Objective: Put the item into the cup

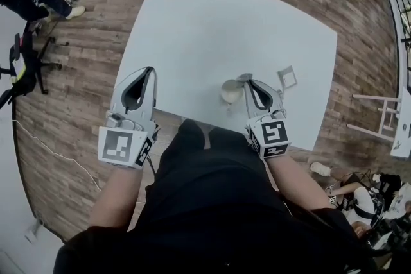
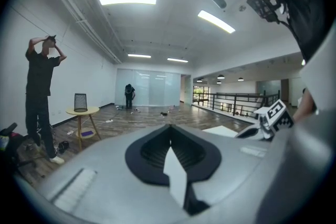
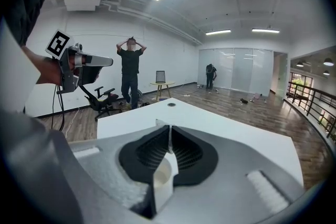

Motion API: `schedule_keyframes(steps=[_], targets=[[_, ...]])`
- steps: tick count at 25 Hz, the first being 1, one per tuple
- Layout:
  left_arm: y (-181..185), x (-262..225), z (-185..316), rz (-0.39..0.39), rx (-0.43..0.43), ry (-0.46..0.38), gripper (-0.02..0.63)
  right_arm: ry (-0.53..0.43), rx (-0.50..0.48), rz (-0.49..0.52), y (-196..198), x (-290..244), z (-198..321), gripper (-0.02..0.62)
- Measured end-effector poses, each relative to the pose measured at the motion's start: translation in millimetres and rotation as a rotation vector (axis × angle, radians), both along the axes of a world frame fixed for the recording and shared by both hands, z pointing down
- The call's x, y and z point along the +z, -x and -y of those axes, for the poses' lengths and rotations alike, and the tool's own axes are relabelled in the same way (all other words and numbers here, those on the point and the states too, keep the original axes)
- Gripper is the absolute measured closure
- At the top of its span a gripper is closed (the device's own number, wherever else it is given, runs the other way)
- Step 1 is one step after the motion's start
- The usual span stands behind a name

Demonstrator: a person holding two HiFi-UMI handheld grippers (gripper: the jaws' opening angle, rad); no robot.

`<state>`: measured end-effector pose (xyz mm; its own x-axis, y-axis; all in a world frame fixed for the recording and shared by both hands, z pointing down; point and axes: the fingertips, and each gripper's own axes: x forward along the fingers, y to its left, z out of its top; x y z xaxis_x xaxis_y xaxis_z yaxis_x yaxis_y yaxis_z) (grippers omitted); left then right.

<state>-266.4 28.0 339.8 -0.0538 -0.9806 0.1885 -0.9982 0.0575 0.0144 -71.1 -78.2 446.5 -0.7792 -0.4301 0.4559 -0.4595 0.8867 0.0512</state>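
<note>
Cream round paper cup [image 1: 230, 92] stands on the white table [image 1: 212, 29], just left of the right claw [image 1: 248, 81] and partly under its shut, pressed-together jaws. One small grey square piece [image 1: 287, 77] lies just right of that claw, not touching it. The left claw [image 1: 151, 70] is shut too, by the table's left edge.

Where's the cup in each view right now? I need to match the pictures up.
Head view: the cup stands on the white table, near its close edge, right of centre.
Left gripper view: not in it.
Right gripper view: low centre, the cup shows through the gap under the jaws.
Shared landmark: the white table, in all three.
</note>
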Motion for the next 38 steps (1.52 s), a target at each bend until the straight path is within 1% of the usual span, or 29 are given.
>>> schedule_keyframes(steps=[13,24,38], targets=[[-9,19,1,-0.030,0.015,0.053,0.604,0.050,0.001,-0.013,-1,15,-8,0.580],[0,27,-5,-0.035,0.030,0.089,0.606,0.086,-0.002,-0.040,6,32,-23,0.580],[-6,40,6,-0.054,0.065,0.124,0.605,0.145,0.011,-0.065,5,55,-29,0.580]])
